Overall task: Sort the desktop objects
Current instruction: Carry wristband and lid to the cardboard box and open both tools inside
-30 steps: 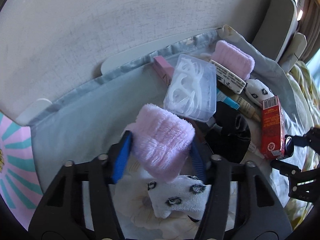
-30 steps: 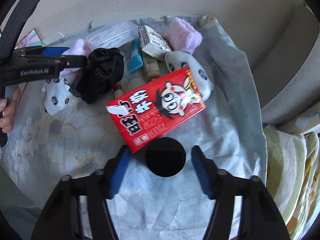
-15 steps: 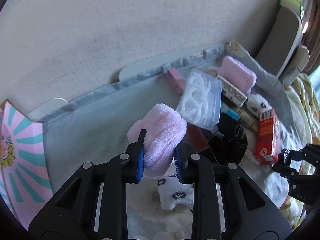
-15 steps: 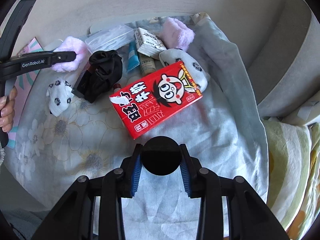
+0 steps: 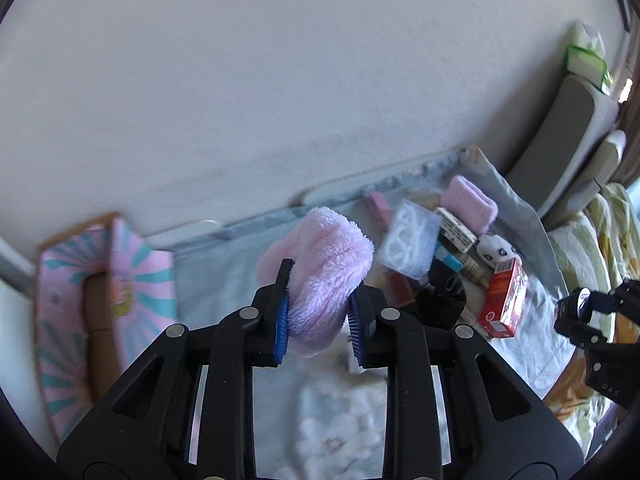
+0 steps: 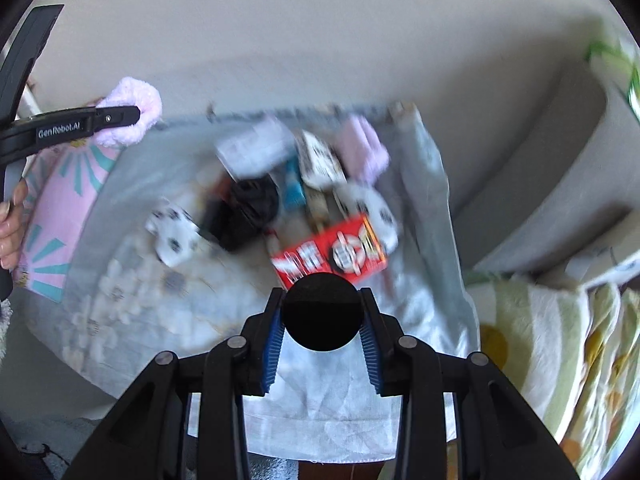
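My left gripper (image 5: 318, 316) is shut on a fluffy pink wristband (image 5: 320, 276) and holds it lifted above the cloth-covered table (image 5: 224, 276); it also shows in the right wrist view (image 6: 132, 112). My right gripper (image 6: 320, 332) is shut on a round black object (image 6: 319, 312) and holds it above the cloth. On the table lie a red carton (image 6: 332, 252), a second pink wristband (image 5: 472, 204), a clear floss-pick box (image 5: 408, 236), a black cloth bundle (image 6: 248, 208) and white spotted socks (image 6: 172, 232).
A pink and teal box (image 5: 100, 296) lies at the table's left end. A wall runs behind the table. Grey cushions (image 5: 568, 144) and a yellow-green striped blanket (image 6: 560, 344) are to the right. Small tubes and a white carton (image 6: 320, 160) lie among the pile.
Both grippers closed and lifted: the left took the pink wristband off the table and rose, the right closed on the black round object and pulled up and back.
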{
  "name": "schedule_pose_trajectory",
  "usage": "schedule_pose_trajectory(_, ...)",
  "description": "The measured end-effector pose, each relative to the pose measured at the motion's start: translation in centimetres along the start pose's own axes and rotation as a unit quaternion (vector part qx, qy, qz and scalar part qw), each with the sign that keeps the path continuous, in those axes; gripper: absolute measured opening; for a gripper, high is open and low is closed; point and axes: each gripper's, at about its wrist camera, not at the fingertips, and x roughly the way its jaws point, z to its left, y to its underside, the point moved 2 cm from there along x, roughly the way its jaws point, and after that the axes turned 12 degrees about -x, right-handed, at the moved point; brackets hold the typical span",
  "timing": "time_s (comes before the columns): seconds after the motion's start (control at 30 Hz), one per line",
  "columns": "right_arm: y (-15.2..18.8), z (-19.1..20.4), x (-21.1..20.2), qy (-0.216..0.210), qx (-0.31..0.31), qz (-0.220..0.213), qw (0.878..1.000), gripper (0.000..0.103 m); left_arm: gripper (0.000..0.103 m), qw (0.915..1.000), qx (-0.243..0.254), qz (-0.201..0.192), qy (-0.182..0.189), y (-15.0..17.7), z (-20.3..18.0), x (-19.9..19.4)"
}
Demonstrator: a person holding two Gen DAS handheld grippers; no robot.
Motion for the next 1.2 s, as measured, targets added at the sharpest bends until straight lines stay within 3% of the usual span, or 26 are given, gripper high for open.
schedule_pose_trajectory(0.3,-8.1,5.2,-2.4,-0.026,-0.092,-0.054,0.994,0.033,0.022,0.9944,-0.051,-0.039,-0.084,-0.7,6.7,-6.1)
schedule_pose_trajectory(0.4,-10.8,7.7,-2.9,-0.032,-0.131,-0.074,0.988,0.033,0.022,0.9897,-0.082,-0.047,-0.107,-0.4,10.0,-7.9)
schedule_pose_trajectory(0.63,-17.5,14.8,-3.2,-0.099,-0.209,-0.101,0.968,0.033,0.022,0.9758,-0.144,-0.051,-0.156,0.8,16.4,-10.7)
schedule_pose_trajectory(0.97,-25.0,28.2,-0.5,-0.178,-0.346,-0.089,0.917,0.033,0.022,0.9595,-0.215,0.008,-0.182,5.1,22.7,-9.0)
schedule_pose_trajectory(1.2,-26.4,35.0,5.4,-0.204,-0.38,-0.029,0.901,0.033,0.022,0.9524,-0.24,0.065,-0.177,8.6,24.1,-4.2)
